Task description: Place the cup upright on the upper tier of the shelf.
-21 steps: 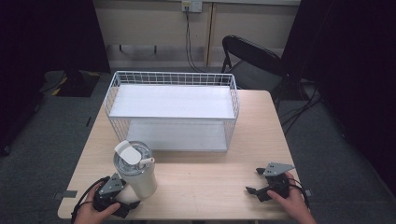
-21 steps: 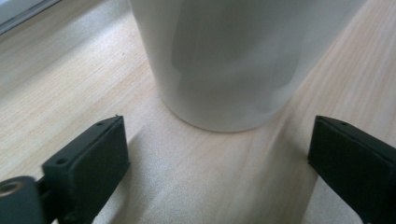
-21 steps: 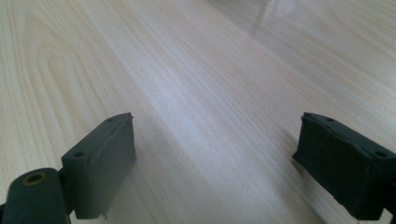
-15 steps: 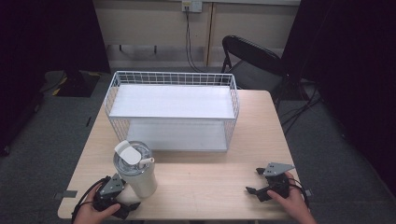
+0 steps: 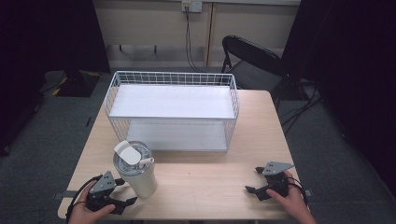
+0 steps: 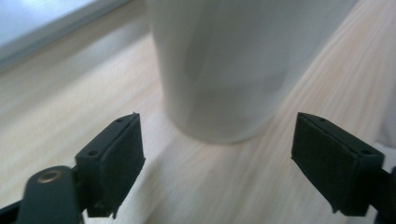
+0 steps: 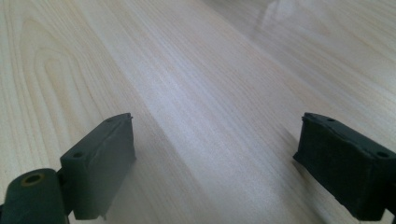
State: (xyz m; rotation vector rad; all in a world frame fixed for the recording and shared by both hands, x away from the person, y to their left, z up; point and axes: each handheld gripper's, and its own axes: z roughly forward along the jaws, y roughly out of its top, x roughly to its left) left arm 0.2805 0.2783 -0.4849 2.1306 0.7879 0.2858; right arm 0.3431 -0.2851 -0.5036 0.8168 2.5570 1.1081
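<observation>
A cream tumbler (image 5: 138, 173) with a clear lid and a short straw stands upright on the wooden table (image 5: 210, 177) near its front left. My left gripper (image 5: 125, 195) rests on the table just left of and in front of it, jaws open. In the left gripper view the tumbler's base (image 6: 224, 70) stands just beyond the two jaws, not between them. My right gripper (image 5: 252, 179) lies on the table at the front right, open, with only bare wood (image 7: 210, 116) between its jaws.
A white wire basket (image 5: 173, 109) with a white shelf board on top takes up the back middle of the table. A black folding chair (image 5: 252, 58) stands behind the table at the right. A person's hands hold both grippers at the front edge.
</observation>
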